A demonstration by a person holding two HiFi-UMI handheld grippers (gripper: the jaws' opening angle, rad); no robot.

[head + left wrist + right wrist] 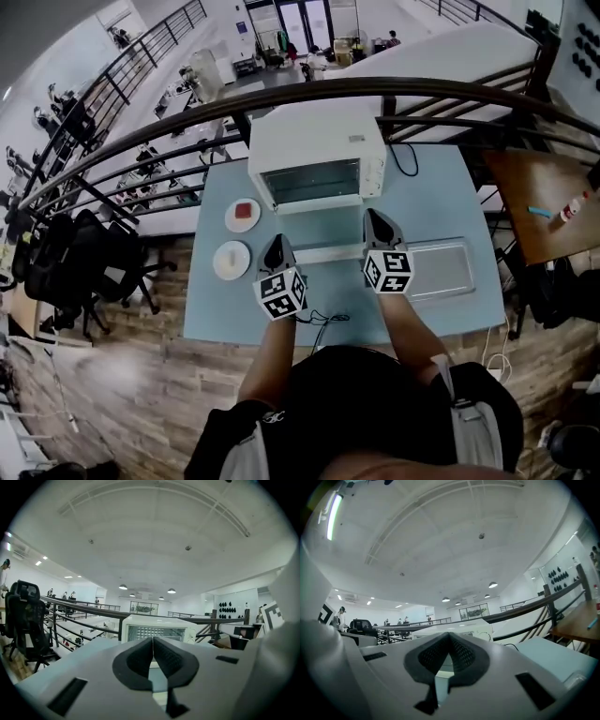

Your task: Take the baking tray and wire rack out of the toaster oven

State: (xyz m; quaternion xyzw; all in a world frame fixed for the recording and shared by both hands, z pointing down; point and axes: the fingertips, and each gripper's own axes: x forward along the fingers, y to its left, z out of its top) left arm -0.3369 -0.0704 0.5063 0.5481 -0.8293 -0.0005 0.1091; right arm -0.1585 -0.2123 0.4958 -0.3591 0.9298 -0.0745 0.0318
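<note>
Steep downward head view of a person standing at a pale blue table with a two-jaw gripper in each hand. A white toaster oven sits at the far middle of the table, and its door is folded down flat toward the person. The left gripper hovers just left of the door. The right gripper hovers at the door's right end. In each gripper's own view the dark ribbed pads meet tip to tip with nothing between them, so both are closed and empty.

A shallow metal baking tray lies on the table just right of the right gripper, apparently already out. The wire rack cannot be made out and may sit in the oven's cavity, which looks dim. Two small plates rest on the table's left side.

The step in hand looks like reaching in for the rack. To do it well, the jaws should open before they enter, come in level above the door, pinch the rack's front bar, and draw it straight out along its guides
</note>
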